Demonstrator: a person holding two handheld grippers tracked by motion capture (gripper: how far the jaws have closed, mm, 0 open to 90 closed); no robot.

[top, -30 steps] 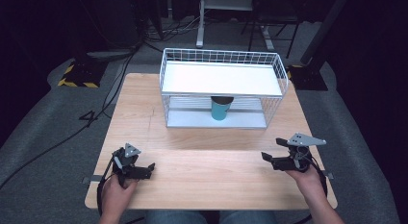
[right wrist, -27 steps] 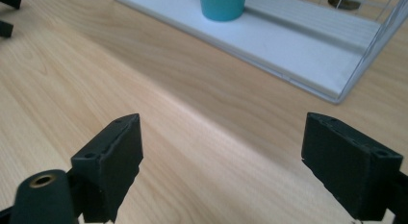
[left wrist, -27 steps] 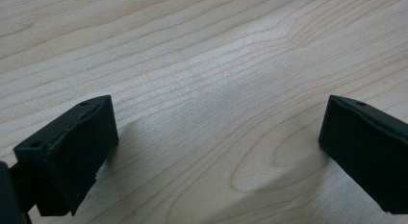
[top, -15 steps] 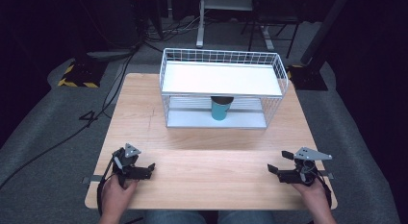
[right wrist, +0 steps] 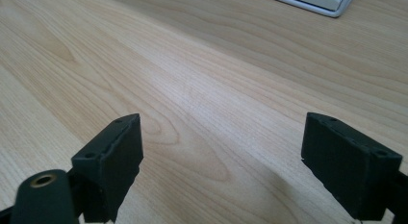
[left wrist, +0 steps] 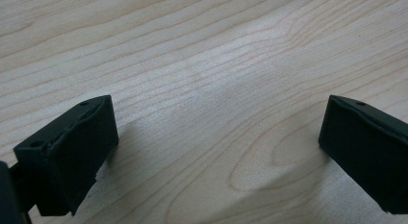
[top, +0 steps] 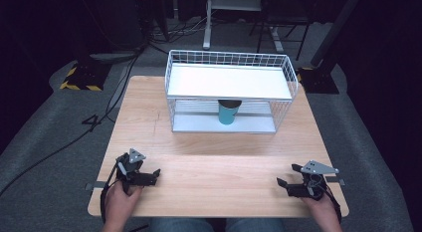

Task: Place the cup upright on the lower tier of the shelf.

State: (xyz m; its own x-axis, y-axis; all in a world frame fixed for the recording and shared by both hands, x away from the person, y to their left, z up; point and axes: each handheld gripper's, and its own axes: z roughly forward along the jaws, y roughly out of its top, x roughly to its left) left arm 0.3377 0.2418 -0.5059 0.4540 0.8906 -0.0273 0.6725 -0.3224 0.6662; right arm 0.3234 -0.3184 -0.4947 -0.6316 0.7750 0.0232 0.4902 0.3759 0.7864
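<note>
Table (top: 209, 142) of pale wood, with white wire rack (top: 230, 87) at far side; teal cup (top: 229, 112) upright on its lower shelf. Left gripper (top: 153, 176) and right gripper (top: 287, 182) at near corners, well apart, jaws wide, holding nothing.

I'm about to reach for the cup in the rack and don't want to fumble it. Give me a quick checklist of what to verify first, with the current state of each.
1. Left gripper open and holding nothing: ok, jaws wide apart over bare wood.
2. Right gripper open and holding nothing: ok, jaws apart.
3. Teal cup upright: ok, it stands on the lower level of the white wire rack.
4. Table between the grippers and the rack free of things: ok.
5. Room under the rack's upper shelf to lift the cup: cannot tell; the shelf sits right above its rim.
6. Cup has contents: cannot tell.
</note>
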